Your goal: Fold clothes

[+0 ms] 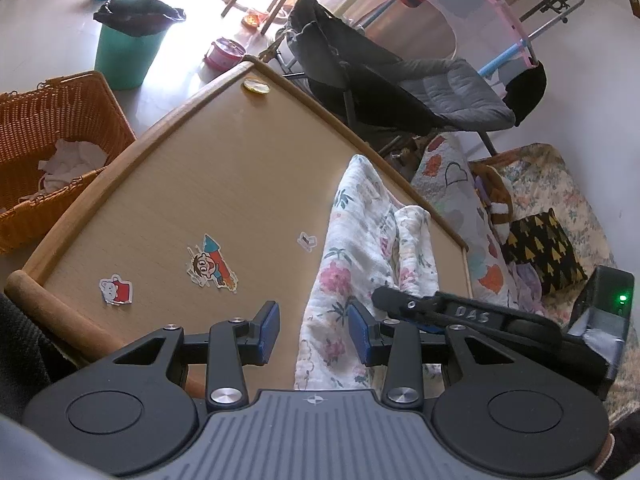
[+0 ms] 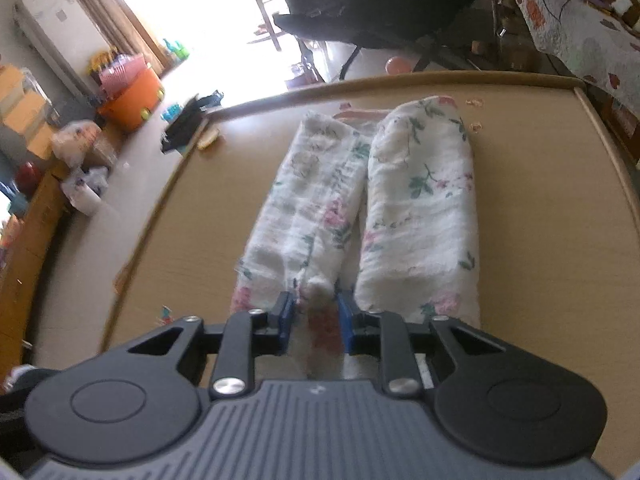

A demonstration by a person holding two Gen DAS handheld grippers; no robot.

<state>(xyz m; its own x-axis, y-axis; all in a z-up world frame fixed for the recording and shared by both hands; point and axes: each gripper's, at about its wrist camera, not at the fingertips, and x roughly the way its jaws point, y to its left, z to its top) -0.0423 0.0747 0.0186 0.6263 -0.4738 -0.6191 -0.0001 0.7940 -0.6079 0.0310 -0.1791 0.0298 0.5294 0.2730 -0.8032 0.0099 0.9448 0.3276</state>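
Over on the left sits a wicker basket [image 1: 60,152] on the floor, with some crumpled white cloth bundled in its bottom. Behind it stands a green bin [image 1: 128,56] lined with a dark bag; I can't see what's inside.

Moving right, the wooden tabletop [image 1: 208,176] is mostly bare apart from a few cartoon stickers. The left claw [image 1: 314,330] hangs just above its near edge with its blue pads apart and nothing pinched; the cloth's near left edge lies below the gap, untouched as far as I can tell.

The floral muslin garment [image 2: 420,208] lies along the right side of the tabletop, gathered into two long soft rolls side by side. It looks light, limp and crinkly, the sort of fabric that sags the moment it's lifted and won't keep a crease unless it's pressed flat. I'd take it by a bunched end or hem, not mid-panel, where only one layer might come up.

The right claw [image 2: 314,320] is at the near end of the left-hand roll, its pads drawn in close around a puckered tuft of the fabric and seemingly nipping it, though the blur leaves me slightly unsure how firmly.
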